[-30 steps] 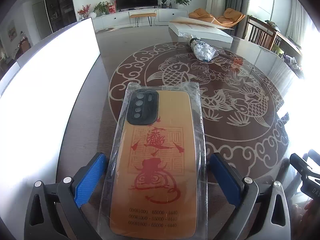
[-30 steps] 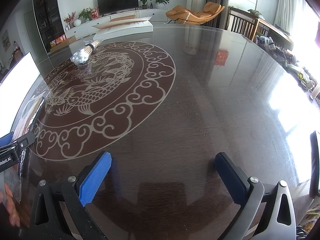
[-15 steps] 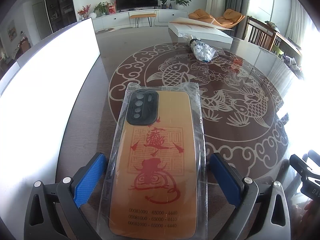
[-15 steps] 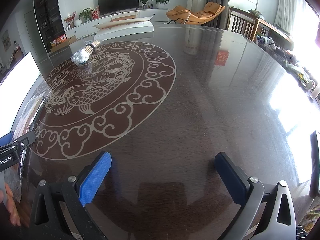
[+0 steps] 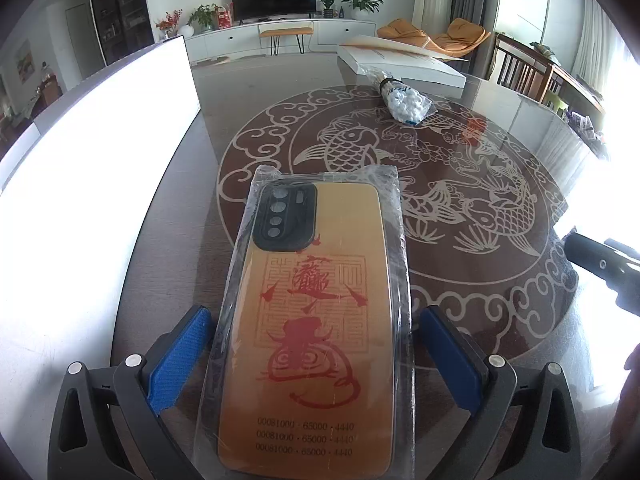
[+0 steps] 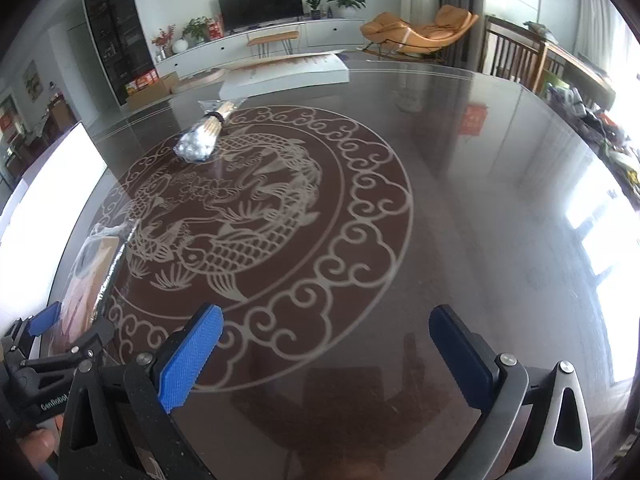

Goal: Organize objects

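An orange phone case with red print, sealed in clear plastic (image 5: 316,320), lies flat on the dark glass table. My left gripper (image 5: 316,354) is open, one blue pad on each side of the case, not clamping it. The case also shows at the left edge of the right wrist view (image 6: 90,276). A clear bag of cotton swabs (image 5: 404,100) lies farther back on the fish pattern; it shows in the right wrist view (image 6: 200,140) too. My right gripper (image 6: 324,354) is open and empty above bare table.
A large white box (image 5: 88,184) stands along the table's left side. A flat white carton (image 5: 400,64) lies at the far edge. The right gripper's body (image 5: 600,268) shows at the right. Chairs stand beyond the table at the right.
The right gripper has shifted left and forward toward the fish pattern. The left gripper and the phone case have not moved.
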A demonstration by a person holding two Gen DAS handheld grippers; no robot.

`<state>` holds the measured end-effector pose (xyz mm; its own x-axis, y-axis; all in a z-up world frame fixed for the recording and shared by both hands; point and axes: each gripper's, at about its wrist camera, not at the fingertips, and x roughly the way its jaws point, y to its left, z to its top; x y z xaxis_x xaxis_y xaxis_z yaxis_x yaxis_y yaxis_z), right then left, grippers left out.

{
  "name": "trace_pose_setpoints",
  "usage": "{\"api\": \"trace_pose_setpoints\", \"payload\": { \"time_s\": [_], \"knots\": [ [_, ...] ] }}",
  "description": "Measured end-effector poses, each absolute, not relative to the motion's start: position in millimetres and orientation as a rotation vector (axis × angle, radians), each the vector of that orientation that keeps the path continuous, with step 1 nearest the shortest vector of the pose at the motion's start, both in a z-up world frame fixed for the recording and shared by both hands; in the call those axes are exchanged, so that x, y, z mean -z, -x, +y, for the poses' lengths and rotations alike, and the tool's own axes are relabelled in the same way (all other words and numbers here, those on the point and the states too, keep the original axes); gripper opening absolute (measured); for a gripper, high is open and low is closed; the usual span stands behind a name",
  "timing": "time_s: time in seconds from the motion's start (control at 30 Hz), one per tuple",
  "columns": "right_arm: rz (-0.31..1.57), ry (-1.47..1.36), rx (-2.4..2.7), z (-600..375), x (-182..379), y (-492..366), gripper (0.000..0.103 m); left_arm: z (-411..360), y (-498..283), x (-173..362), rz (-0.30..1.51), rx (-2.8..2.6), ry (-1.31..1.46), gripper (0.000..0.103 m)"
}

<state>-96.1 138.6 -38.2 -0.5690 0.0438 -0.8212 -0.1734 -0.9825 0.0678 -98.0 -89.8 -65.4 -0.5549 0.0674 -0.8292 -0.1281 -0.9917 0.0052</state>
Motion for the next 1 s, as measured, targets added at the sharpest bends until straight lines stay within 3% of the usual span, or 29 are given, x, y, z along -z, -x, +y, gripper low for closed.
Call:
{"api": "trace_pose_setpoints", "payload": {
  "time_s": [0.4, 0.67, 0.7, 0.73, 0.77, 0.8, 0.87, 1.0],
  "knots": [
    [0.294, 1.454, -2.792, 108, 21, 184, 0.103, -90, 98, 66, 0.098, -2.675, 1.422, 0.103],
    [0.054, 1.665, -2.726, 39, 34, 307, 0.101, -90, 99, 66, 0.098, -2.675, 1.421, 0.103],
    [0.033, 1.707, -2.709, 34, 42, 315, 0.090, -89, 99, 66, 0.100, -2.673, 1.421, 0.103],
    [0.025, 1.740, -2.697, 31, 49, 319, 0.070, -89, 99, 66, 0.101, -2.672, 1.421, 0.103],
    [-0.036, 1.667, -2.713, 29, 49, 318, 0.061, -89, 99, 66, 0.100, -2.672, 1.421, 0.103],
    [-0.038, 1.652, -2.727, 30, 52, 316, 0.043, -88, 100, 65, 0.099, -2.673, 1.420, 0.103],
    [0.007, 1.621, -2.746, 38, 56, 307, 0.037, -88, 100, 65, 0.100, -2.673, 1.420, 0.103],
    [0.045, 1.559, -2.763, 67, 65, 268, 0.036, -87, 101, 65, 0.100, -2.674, 1.421, 0.103]
  ]
}}
